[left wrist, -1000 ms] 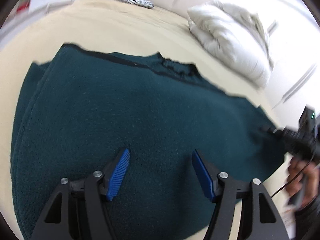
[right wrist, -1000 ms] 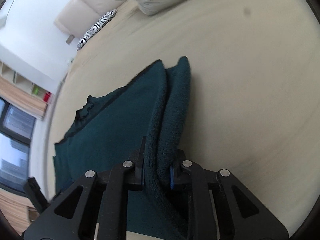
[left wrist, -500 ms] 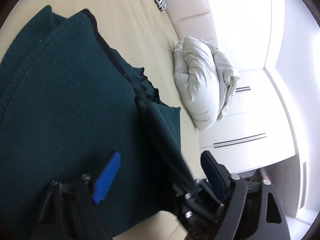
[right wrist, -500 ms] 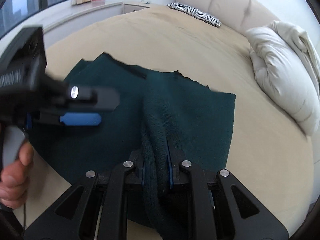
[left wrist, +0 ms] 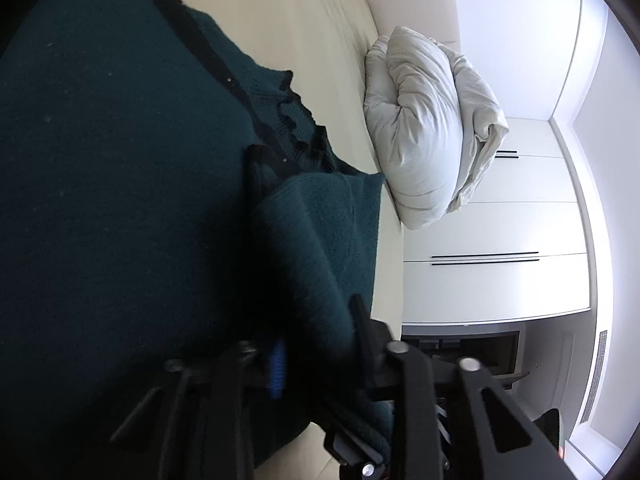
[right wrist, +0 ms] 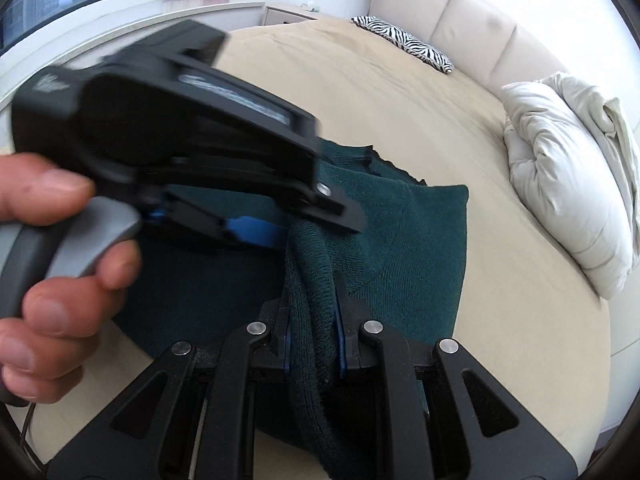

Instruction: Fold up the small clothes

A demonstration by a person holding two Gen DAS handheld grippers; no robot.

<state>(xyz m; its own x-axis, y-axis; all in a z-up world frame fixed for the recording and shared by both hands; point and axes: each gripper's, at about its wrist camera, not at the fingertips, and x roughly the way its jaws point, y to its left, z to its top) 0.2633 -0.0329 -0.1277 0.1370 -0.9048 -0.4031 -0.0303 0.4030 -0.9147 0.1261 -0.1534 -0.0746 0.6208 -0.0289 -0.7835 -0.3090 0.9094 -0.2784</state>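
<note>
Beige bedding (right wrist: 500, 272) is spread beneath everything, and on it the dark green sweater (right wrist: 408, 248) is laid. A bunched fold of it is pinched tight between the right gripper (right wrist: 312, 320) fingers. That same fold, just ahead, is clamped by the left gripper (left wrist: 316, 348), with the white duvet (right wrist: 568, 196) bundled well beyond.

The right gripper (right wrist: 311, 330) has its two fingers (right wrist: 339, 334) drawn close together, blue pads pressing on a thick fold of the dark green sweater (right wrist: 404, 248) that runs up between them. The left gripper (right wrist: 280, 224) comes in from the left, just ahead of the right fingers, its black tips and one blue pad meeting the same fold (in its own view the fingers sit narrowly either side of the cloth). The left hand (right wrist: 48, 276) grips its grey handle, thumb above, knuckles curled beneath.
</note>
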